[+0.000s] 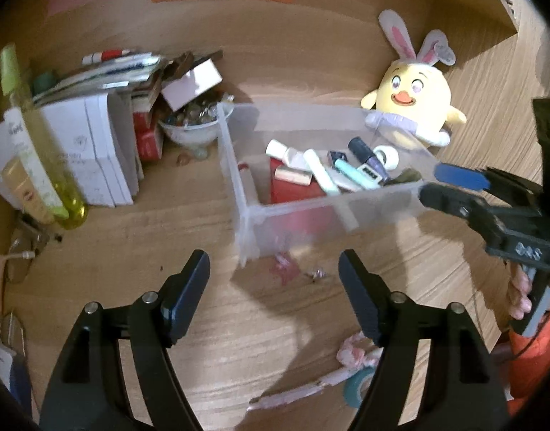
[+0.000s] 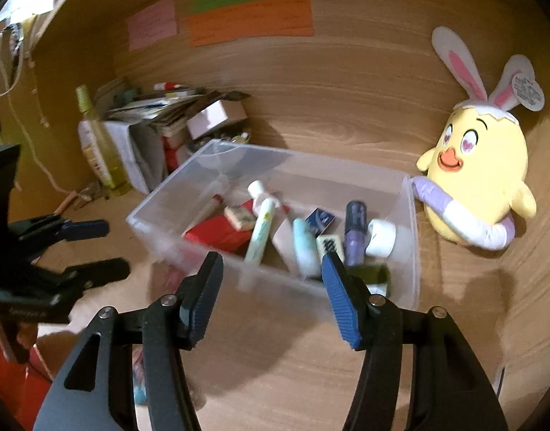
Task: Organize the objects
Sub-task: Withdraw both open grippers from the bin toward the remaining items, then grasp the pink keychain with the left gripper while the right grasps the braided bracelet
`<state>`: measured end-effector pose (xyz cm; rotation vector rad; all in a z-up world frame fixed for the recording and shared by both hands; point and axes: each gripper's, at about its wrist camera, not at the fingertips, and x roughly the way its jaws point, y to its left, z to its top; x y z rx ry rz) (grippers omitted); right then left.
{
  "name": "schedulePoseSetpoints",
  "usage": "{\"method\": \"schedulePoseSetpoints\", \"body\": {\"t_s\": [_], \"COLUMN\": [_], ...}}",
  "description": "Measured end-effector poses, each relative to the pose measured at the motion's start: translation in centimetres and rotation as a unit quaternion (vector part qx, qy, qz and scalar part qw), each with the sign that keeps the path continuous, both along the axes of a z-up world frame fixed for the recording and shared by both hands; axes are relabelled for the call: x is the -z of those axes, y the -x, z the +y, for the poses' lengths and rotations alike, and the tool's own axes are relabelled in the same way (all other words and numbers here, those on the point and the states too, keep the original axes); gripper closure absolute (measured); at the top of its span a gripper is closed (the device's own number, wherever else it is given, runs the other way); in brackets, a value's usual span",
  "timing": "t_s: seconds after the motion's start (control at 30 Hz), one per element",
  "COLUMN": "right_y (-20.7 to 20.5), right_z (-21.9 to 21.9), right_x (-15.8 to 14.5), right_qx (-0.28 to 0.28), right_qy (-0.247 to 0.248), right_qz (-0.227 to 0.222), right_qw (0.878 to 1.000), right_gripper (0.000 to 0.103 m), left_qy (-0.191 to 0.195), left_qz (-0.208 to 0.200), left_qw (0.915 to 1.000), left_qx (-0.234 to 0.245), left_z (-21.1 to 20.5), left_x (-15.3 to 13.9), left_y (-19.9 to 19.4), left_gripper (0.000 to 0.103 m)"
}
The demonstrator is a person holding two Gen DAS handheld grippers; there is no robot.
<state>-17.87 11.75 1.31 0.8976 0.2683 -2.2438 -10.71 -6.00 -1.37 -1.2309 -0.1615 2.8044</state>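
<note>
Bin (image 2: 167, 197) holds tubes (image 2: 260, 230); plush chick (image 2: 479, 176) right, books (image 1: 95, 151) left, apparently touching neither.

We are seeing motion blur smearing the clear plastic storage bin (image 2: 160, 230) and its frosted wall hiding the lower half of the red box (image 1: 292, 194). We are failing to read the yellow chick plush's hang tag (image 2: 528, 93).
</note>
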Motion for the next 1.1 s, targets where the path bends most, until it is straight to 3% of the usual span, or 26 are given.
{"method": "schedulePoseSetpoints", "body": {"t_s": [0.17, 0.37, 0.6, 0.8, 1.1], "right_y": [-2.2, -4.9, -5.4, -4.3, -1.3], "right_z": [0.1, -1.2, -1.5, -0.2, 5.3], "right_x": [1.7, 5.9, 7.3, 7.9, 7.6], "right_qx": [-0.017, -0.056, -0.069, -0.048, 0.051], "right_qy": [-0.011, -0.049, -0.077, -0.093, -0.110], "right_qz": [-0.012, -0.050, -0.058, -0.058, -0.038], "right_qw": [1.000, 0.996, 0.993, 0.993, 0.992], "right_gripper": [0.049, 0.050, 0.050, 0.050, 0.050], "left_qy": [-0.001, -0.006, -0.014, -0.013, -0.017], "left_qz": [-0.023, -0.049, -0.057, -0.060, -0.066], "left_qw": [0.9997, 0.9986, 0.9981, 0.9981, 0.9976], "left_qx": [-0.008, -0.017, -0.017, 0.007, 0.015], "left_z": [-0.4, -1.0, -1.1, 0.4, 1.8], "left_x": [1.7, 3.5, 4.0, 4.1, 4.4], "left_y": [-0.9, -1.6, -2.0, -0.8, 2.2], "left_gripper": [0.029, 0.029, 0.029, 0.029, 0.029]}}
